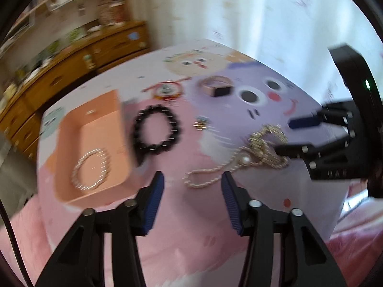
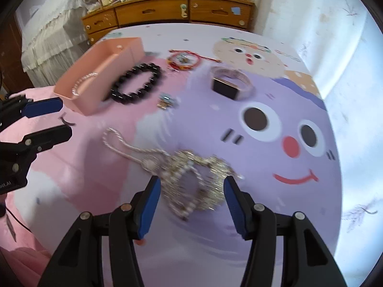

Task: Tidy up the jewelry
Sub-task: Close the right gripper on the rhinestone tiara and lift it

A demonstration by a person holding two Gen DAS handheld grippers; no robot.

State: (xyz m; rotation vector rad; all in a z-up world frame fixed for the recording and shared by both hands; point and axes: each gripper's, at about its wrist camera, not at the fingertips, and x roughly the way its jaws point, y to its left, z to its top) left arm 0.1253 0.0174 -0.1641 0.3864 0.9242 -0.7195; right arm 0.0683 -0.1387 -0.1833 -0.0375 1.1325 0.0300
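A pink tray (image 1: 71, 129) (image 2: 83, 64) holds a silver bead bracelet (image 1: 91, 169) (image 2: 82, 81). On the cartoon mat lie a black bead bracelet (image 1: 155, 129) (image 2: 136, 83), a red string bracelet (image 1: 166, 89) (image 2: 184, 58), a watch-like band (image 1: 216, 86) (image 2: 231, 83), a small charm (image 1: 201, 123) (image 2: 166, 101) and a tangled silver necklace with pearls (image 1: 239, 160) (image 2: 191, 179). My left gripper (image 1: 192, 186) (image 2: 58, 117) is open and empty, just before the necklace's chain loop. My right gripper (image 2: 190, 191) (image 1: 283, 134) is open, its jaws either side of the necklace's tangle.
The mat (image 1: 299, 186) (image 2: 275, 215) covers a table. A wooden dresser (image 1: 79, 55) (image 2: 167, 12) stands behind it, with a lace-covered piece of furniture (image 2: 47, 33) to its left. A white curtain (image 1: 275, 12) hangs behind the table.
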